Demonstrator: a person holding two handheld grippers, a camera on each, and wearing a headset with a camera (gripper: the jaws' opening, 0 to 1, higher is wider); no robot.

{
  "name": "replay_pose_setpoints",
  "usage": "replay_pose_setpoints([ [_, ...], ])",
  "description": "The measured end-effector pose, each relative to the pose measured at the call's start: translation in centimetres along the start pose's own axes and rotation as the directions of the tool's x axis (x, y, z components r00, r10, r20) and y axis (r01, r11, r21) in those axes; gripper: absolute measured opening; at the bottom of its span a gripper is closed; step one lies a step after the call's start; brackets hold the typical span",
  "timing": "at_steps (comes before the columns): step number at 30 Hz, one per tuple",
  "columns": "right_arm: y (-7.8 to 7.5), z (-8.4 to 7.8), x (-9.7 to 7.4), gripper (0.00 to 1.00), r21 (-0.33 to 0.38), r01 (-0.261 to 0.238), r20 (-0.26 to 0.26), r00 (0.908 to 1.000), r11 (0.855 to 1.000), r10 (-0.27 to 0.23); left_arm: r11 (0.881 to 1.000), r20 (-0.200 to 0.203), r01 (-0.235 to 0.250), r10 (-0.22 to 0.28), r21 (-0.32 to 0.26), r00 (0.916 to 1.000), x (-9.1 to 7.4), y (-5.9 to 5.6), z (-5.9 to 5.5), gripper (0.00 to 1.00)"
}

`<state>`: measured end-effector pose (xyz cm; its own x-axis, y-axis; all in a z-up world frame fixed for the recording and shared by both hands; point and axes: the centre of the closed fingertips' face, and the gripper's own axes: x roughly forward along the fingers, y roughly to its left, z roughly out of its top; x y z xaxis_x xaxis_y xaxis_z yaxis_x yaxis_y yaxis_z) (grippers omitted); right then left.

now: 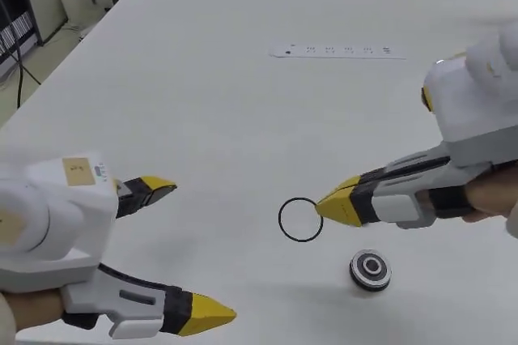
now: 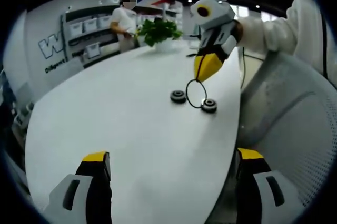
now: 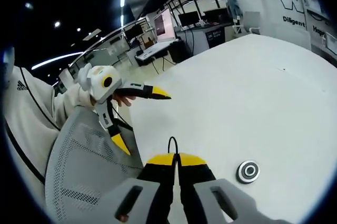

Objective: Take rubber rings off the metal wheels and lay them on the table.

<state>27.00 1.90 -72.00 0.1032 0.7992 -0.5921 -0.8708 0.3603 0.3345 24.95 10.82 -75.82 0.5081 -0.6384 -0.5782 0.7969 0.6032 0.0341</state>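
My right gripper (image 1: 325, 208) is shut on a thin black rubber ring (image 1: 300, 220), which hangs from its yellow tips just above the white table (image 1: 227, 118). In the right gripper view the ring (image 3: 172, 144) pokes up edge-on from the closed jaws (image 3: 178, 157). A metal wheel (image 1: 371, 270) with a dark rim lies flat just right of the ring. The left gripper view shows the ring (image 2: 196, 93) dangling between two wheels (image 2: 178, 96) (image 2: 209, 106). My left gripper (image 1: 197, 249) stands open at the near left, with nothing between its jaws.
A white power strip (image 1: 338, 51) lies at the far middle of the table. A grey mesh chair (image 2: 295, 129) stands beside the table edge. Far off are a potted plant (image 2: 155, 29) and a person (image 2: 124, 21) by shelves.
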Motion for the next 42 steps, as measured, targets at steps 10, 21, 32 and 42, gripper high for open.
replay_pose_setpoints([
  [10,-0.6,-1.9,1.5,0.0,0.019,0.008,-0.036,0.9993,1.0,-0.007,1.0,-0.006,0.012,-0.012,0.003,0.9999,0.1,-0.3,0.0,1.0],
  [21,-1.7,-3.4,2.5,0.0,0.047,0.027,-0.068,0.9974,0.999,-0.024,1.0,-0.018,0.031,-0.031,0.0,0.9993,0.4,-0.7,-0.2,1.0],
  [32,-2.5,-4.6,3.1,0.0,0.095,0.037,-0.077,0.9966,0.995,-0.03,0.999,-0.023,0.037,-0.037,-0.002,0.9991,0.5,-0.8,-0.3,0.98],
  [42,-3.3,-5.3,3.6,0.0,0.104,0.064,-0.086,0.9947,0.992,-0.055,0.999,-0.028,0.036,-0.036,-0.01,0.999,0.5,-0.8,-0.4,0.98],
])
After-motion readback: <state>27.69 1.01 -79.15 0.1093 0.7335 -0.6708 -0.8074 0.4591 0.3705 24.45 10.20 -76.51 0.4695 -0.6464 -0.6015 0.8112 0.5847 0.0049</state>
